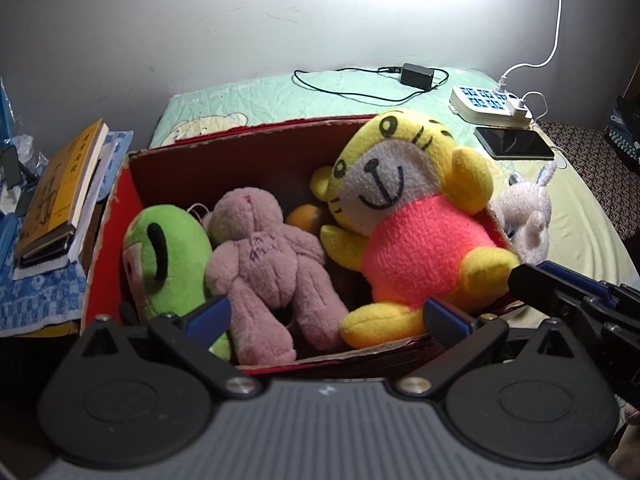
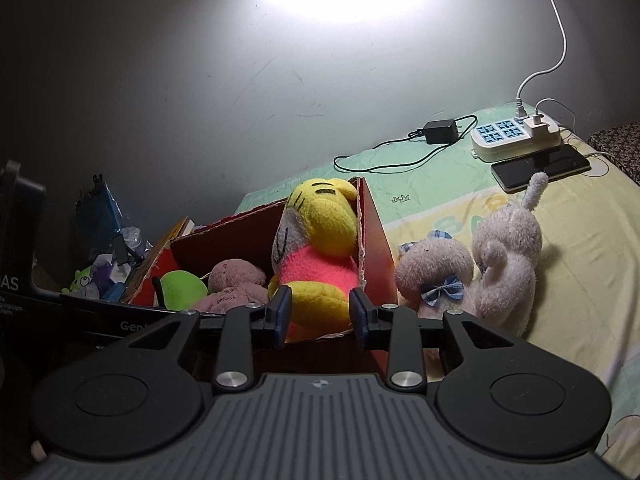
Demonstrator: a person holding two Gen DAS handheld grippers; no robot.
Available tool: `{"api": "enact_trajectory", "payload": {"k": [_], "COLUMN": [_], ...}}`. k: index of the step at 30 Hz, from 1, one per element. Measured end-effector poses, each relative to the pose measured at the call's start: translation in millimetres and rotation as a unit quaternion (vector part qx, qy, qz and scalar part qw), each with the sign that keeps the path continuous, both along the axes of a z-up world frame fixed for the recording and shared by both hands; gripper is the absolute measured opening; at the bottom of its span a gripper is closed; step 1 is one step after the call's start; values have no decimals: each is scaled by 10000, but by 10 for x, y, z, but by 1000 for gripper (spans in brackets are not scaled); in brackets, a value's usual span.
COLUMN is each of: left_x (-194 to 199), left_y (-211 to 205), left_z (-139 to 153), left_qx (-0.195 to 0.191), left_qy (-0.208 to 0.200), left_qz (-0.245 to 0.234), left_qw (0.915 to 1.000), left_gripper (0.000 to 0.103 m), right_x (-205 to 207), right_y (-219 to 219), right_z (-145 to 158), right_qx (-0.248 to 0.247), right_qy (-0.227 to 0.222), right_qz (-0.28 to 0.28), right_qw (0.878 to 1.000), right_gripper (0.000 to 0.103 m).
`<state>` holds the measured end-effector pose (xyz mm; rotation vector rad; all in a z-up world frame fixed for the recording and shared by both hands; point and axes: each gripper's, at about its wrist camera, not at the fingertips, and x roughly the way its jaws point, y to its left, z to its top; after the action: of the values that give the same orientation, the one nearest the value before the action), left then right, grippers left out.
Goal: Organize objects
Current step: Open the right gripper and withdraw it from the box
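A red cardboard box (image 1: 248,136) stands on the bed and holds a yellow tiger plush in a pink shirt (image 1: 416,216), a mauve bear plush (image 1: 264,264), a green plush (image 1: 168,252) and an orange ball (image 1: 306,218). My left gripper (image 1: 326,318) is open and empty above the box's near edge. My right gripper (image 2: 320,314) is open and empty, its jaws either side of the tiger's foot (image 2: 316,302) at the box's (image 2: 374,240) near right corner. A white bunny plush (image 2: 508,256) and a plush with blue bows (image 2: 434,272) lie on the bed right of the box.
A power strip (image 1: 486,106), phone (image 1: 514,142) and black charger (image 1: 416,76) with cables lie at the bed's far end. Books (image 1: 64,196) are stacked on a blue cloth left of the box. The wall is close behind.
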<state>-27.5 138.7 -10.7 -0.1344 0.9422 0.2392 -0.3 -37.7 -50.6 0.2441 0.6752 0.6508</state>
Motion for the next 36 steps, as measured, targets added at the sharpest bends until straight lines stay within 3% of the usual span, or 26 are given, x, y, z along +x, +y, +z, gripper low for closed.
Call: {"api": "enact_trajectory", "payload": {"k": [16,36], "left_x": [-179,-182], "left_y": [-134,-400], "left_z": [91,1], "left_qx": [62,-50], "left_qy": [50,416], "left_qz": [58,208], "left_qw": [10000,9989], "left_gripper": [102,102], "right_x": [-93,8], "right_y": [-69,-321], "right_z": [0,-57], "right_qx": [309,420], "right_qy": [149,350], "right_qz": [258,527], "right_qw": [9991,9971], "right_gripper": [34,34]}}
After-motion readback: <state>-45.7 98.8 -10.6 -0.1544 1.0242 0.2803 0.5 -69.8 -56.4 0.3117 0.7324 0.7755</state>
